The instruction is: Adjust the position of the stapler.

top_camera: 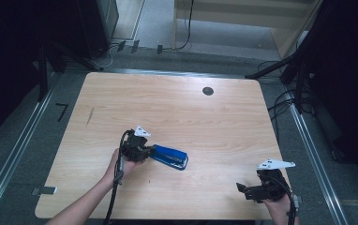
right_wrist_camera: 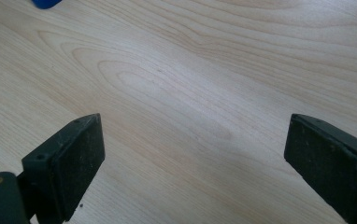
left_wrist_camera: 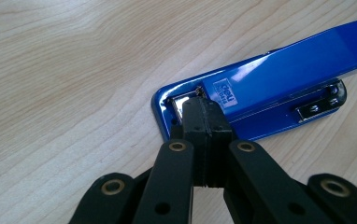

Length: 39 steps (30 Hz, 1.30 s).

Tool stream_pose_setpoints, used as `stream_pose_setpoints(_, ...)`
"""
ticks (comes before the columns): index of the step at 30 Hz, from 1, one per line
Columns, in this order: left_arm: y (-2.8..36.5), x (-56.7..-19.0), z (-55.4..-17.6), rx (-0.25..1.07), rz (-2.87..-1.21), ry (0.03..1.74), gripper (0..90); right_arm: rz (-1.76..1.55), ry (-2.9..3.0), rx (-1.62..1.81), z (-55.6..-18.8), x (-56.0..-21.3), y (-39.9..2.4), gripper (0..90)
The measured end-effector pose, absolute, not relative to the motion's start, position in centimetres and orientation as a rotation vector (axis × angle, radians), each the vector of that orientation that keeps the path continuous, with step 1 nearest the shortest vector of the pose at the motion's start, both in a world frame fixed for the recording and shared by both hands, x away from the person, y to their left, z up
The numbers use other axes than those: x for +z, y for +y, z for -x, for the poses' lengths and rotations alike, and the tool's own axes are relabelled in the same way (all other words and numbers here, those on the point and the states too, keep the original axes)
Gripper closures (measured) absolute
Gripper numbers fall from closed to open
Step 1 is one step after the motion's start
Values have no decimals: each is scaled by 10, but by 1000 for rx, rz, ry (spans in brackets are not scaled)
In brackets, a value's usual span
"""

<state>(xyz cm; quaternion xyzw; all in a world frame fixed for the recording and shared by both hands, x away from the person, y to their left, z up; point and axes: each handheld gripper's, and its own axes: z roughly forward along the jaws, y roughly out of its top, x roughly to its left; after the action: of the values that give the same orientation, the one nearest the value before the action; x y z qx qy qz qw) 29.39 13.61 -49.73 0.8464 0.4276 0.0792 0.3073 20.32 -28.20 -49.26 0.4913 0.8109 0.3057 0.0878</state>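
The wooden table (top_camera: 177,98) is bare over most of its top, and the work sits low on its left half, where a blue stapler (top_camera: 170,157) lies flat with its long body running away to the right of the left gripper (top_camera: 145,151). In the left gripper view that gripper's jaws are pressed together with no gap between the pads, their tip resting at the hinged back end of the stapler (left_wrist_camera: 270,88), right by the shiny metal spring plate; whether they pinch a lip of metal or merely press against it I cannot tell. The step in hand looks like nudging or steadying the stapler from its rear, and to do that well the push should run along the body's length, low and square to the end, since a push off to one side would likely spin the slick casing on the smooth wood. The right gripper (top_camera: 254,191) waits well apart near the table's front right corner, its jaws spread wide over bare wood in the right gripper view, so it is free to come across and brace the far end. Nothing stands in the way between them. A small dark round hole (top_camera: 208,91) sits near the far edge, and a faint dark streak (top_camera: 89,116) marks the left side, both well clear of the work.
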Motion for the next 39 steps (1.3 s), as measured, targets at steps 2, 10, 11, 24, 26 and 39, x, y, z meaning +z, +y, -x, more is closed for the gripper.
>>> stream_pose_setpoints(2, 134, -497, -293, 205, -2244, 1125, 900, -1459, 2418, 908, -203, -493, -281, 50)
stream_pose_setpoints(10, 123, -498, -289, 206, -2245, 1108, 900, -1455, 2429, 920, -203, -493, -277, 51)
stream_pose_setpoints(11, 123, -498, -289, 206, -2245, 1108, 900, -1455, 2429, 920, -203, -493, -277, 51)
stream_pose_setpoints(24, 105, -500, -282, 198, -2245, 1081, 900, -1422, 2467, 937, -204, -492, -261, 52)
stream_pose_setpoints(26, 104, -500, -281, 196, -2245, 1082, 900, -1424, 2468, 940, -205, -492, -260, 53)
stream_pose_setpoints(39, 91, -501, -276, 170, -2253, 1040, 900, -1391, 2492, 957, -209, -491, -243, 56)
